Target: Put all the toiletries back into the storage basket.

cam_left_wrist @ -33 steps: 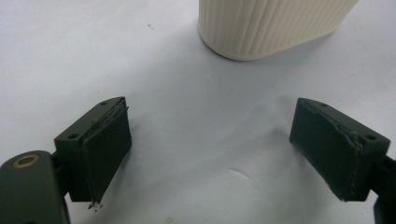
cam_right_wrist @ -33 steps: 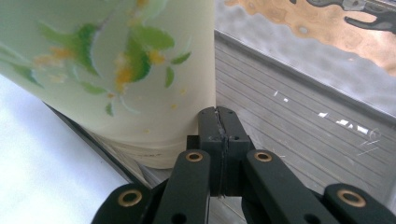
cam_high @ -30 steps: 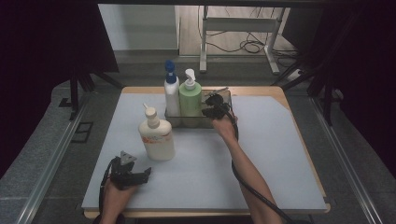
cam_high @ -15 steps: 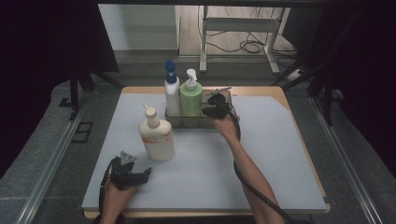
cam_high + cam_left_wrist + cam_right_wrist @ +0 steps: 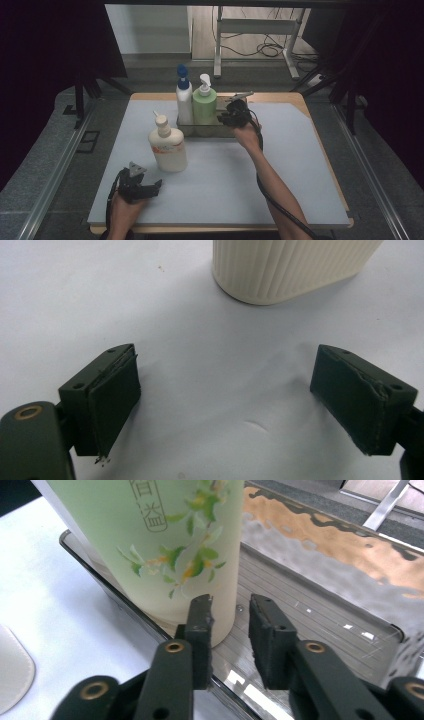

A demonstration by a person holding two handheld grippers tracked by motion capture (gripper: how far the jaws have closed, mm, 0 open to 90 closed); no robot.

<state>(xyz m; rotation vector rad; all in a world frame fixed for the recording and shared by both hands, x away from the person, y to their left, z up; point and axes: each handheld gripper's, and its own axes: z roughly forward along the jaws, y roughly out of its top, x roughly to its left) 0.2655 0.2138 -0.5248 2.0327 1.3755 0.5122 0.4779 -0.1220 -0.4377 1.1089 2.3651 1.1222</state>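
Here, the right gripper (image 5: 230, 612), jaws just opening narrowly on nothing, stands at the green bottle's (image 5: 165, 545) 4 o'clock above the tray (image 5: 320, 615); the left gripper (image 5: 225, 400) gapes wide, empty.

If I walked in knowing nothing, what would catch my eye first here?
Probably the green pump bottle and the blue-capped bottle standing side by side in a clear tray at the table's far edge. The right gripper hangs just beside the green one, jaws slightly parted, having just been opening with nothing between them. Nearer, a cream bottle stands alone before the open left gripper.
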